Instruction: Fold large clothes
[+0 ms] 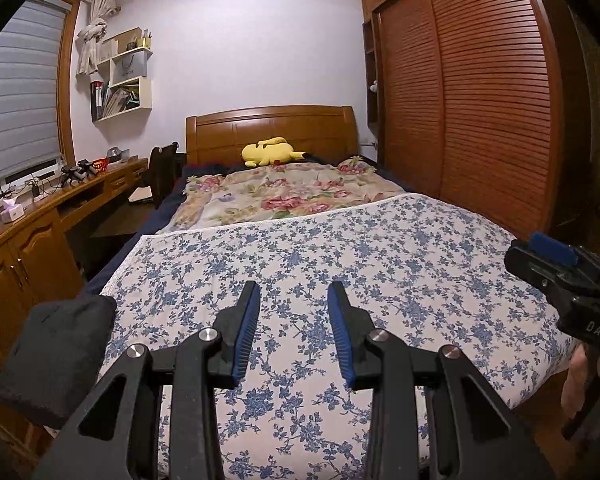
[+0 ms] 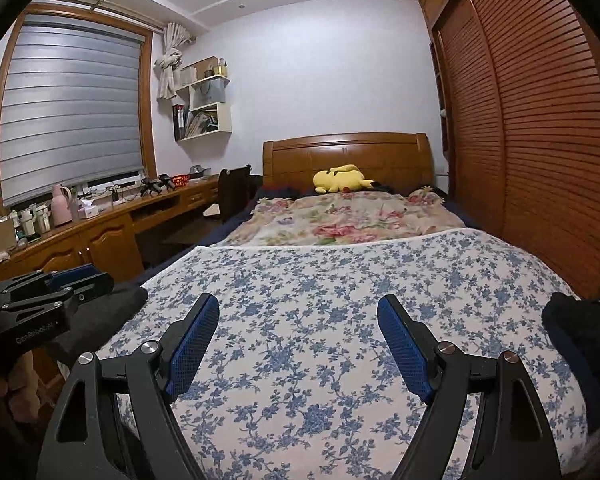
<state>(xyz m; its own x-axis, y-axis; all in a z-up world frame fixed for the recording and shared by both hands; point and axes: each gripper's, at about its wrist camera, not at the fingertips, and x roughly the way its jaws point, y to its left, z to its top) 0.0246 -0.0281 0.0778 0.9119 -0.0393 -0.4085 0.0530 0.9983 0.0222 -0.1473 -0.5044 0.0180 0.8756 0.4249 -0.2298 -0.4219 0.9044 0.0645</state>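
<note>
While both tools hover above the bed, neither grips anything. In the left wrist view the left tool fills the lower middle of the frame, its blue pads parted by a moderate gap with only the blue-flowered sheet showing between them, so it is released. In the right wrist view the right tool sits at the lower middle with its fingers spread wide, also released, over the same sheet.

A folded dark garment lies at the lower left of the left wrist view, on the sheet's left edge. The right wrist view shows it at the middle left, just under the left tool; whether they touch I cannot tell. Another dark bundle sits at the right edge of that view, on the bed's right side.

At the right edge of the left wrist view the right tool reaches in, level with the bed.

Farther up the bed lie a rose-patterned quilt and a yellow plush toy against the wooden headboard. On the desk at the left, a red basket stands; its contents are too small to tell. White wall shelves hold books and a bag.
</note>
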